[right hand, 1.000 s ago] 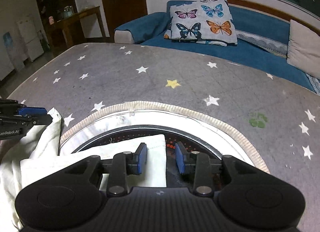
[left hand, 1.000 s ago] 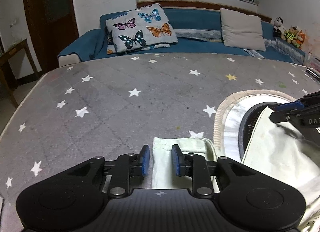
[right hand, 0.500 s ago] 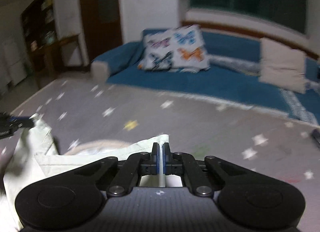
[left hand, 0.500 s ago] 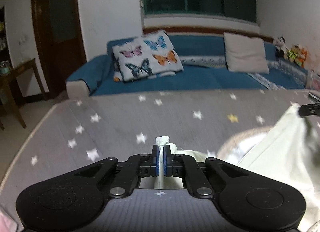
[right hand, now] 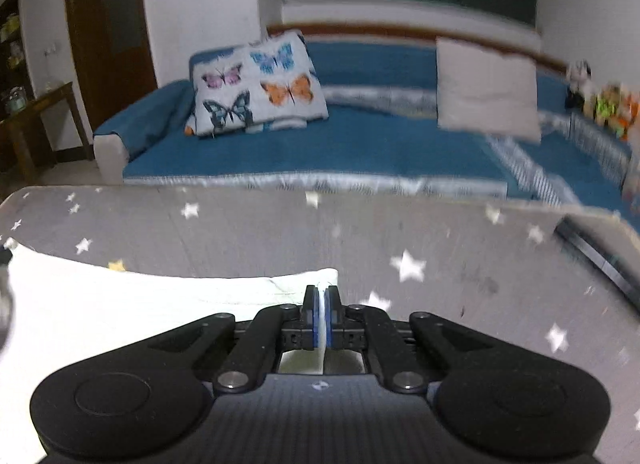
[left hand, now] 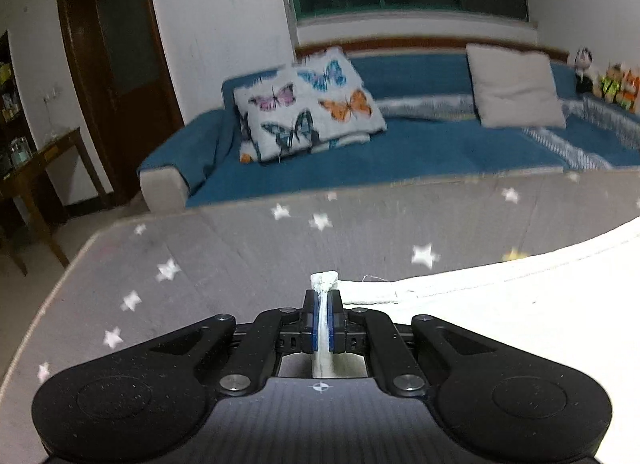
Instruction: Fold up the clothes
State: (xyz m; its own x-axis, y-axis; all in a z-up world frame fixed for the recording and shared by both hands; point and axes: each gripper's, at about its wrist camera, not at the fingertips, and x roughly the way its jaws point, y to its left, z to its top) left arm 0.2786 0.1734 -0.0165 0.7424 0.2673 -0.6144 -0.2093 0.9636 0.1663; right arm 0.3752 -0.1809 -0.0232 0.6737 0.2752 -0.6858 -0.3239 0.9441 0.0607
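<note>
My left claw (left hand: 323, 306) pinching the pale garment (left hand: 500, 304) corner, my right claw (right hand: 321, 304) pinching its other corner, cloth stretched between them, star-print surface (right hand: 440, 248) ahead.

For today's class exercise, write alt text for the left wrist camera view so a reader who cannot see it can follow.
The left tongs are shut on a bunched edge of a pale garment, which spreads off to the right over a grey star-patterned surface. Behind is a blue sofa with a butterfly cushion.

pale garment (left hand: 500, 304) | stretched taut, lifted | above star-patterned grey surface (left hand: 248, 256)
</note>
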